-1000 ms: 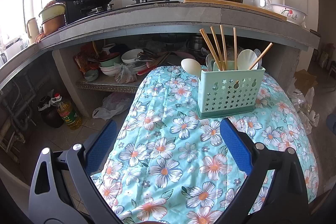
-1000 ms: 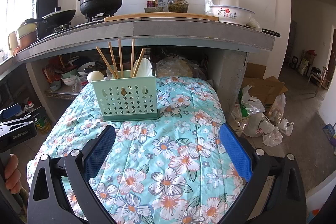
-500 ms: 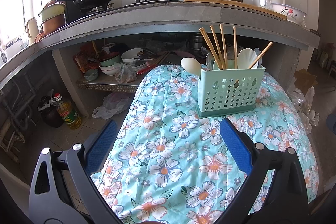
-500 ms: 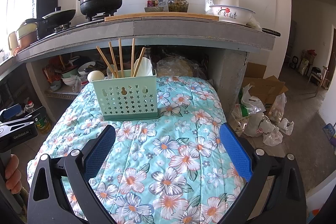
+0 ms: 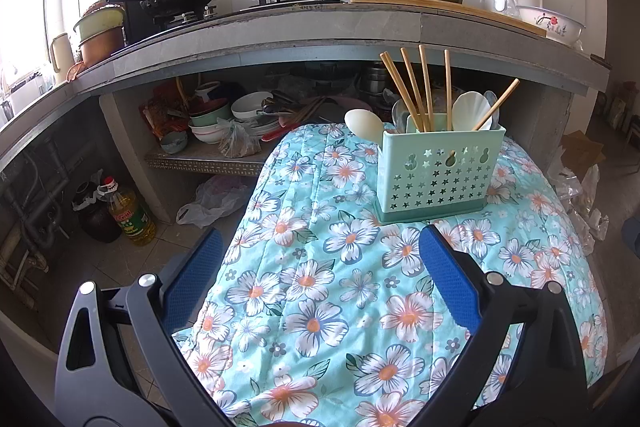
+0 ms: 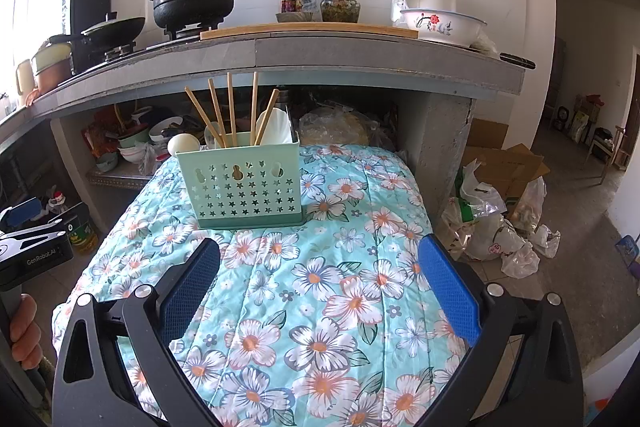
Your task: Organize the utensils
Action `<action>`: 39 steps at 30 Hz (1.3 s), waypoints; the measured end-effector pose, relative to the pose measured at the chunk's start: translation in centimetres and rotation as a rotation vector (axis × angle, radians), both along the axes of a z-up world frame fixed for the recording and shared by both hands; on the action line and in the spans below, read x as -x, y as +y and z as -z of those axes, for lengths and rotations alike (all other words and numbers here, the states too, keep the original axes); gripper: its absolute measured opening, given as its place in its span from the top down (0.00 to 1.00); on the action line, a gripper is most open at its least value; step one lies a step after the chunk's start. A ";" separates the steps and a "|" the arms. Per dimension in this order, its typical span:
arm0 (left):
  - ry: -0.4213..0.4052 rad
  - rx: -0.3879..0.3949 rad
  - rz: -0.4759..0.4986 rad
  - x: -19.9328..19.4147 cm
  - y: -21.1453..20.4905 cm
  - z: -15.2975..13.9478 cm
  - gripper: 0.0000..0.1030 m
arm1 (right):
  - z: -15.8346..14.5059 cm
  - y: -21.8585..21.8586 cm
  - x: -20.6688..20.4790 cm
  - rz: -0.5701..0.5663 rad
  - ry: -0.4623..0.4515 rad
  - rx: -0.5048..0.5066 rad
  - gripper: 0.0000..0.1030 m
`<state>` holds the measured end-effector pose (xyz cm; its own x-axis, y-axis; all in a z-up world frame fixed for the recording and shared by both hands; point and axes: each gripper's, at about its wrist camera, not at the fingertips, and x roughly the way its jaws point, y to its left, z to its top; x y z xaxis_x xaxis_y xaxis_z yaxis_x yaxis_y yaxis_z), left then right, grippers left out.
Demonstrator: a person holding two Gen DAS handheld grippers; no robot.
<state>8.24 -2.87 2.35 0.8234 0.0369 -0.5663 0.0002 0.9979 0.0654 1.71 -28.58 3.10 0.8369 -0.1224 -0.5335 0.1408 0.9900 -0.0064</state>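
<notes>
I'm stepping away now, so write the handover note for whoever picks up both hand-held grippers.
Left hand-held gripper: open, empty, above the floral cloth, short of the holder.
Right hand-held gripper: open, empty, also short of it.
Green utensil holder stands upright on the cloth, holding five wooden chopsticks and pale spoons; one white spoon leans out at its left end.
Done: no loose utensils show on the cloth.
Left: probably only straightening that leaning spoon, if anything.
</notes>
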 end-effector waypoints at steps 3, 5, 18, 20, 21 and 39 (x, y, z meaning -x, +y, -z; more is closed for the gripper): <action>0.000 0.001 -0.001 0.0 0.0 0.0 0.08 | 0.0 0.0 0.0 0.001 0.000 0.000 0.06; 0.001 0.001 0.001 0.0 0.0 0.0 0.08 | 0.0 -0.1 0.0 0.000 0.001 -0.002 0.06; 0.001 0.000 0.002 0.0 0.1 0.0 0.08 | 0.0 -0.1 0.0 0.000 0.001 -0.002 0.06; 0.002 0.001 0.002 0.0 0.1 0.0 0.08 | 0.0 -0.1 0.0 0.001 0.001 -0.002 0.06; 0.002 0.002 0.002 0.0 0.1 0.0 0.08 | 0.0 -0.2 0.0 0.000 0.001 -0.002 0.06; 0.004 0.003 0.002 -0.1 0.2 0.1 0.08 | 0.1 -0.1 0.0 0.008 0.006 -0.006 0.06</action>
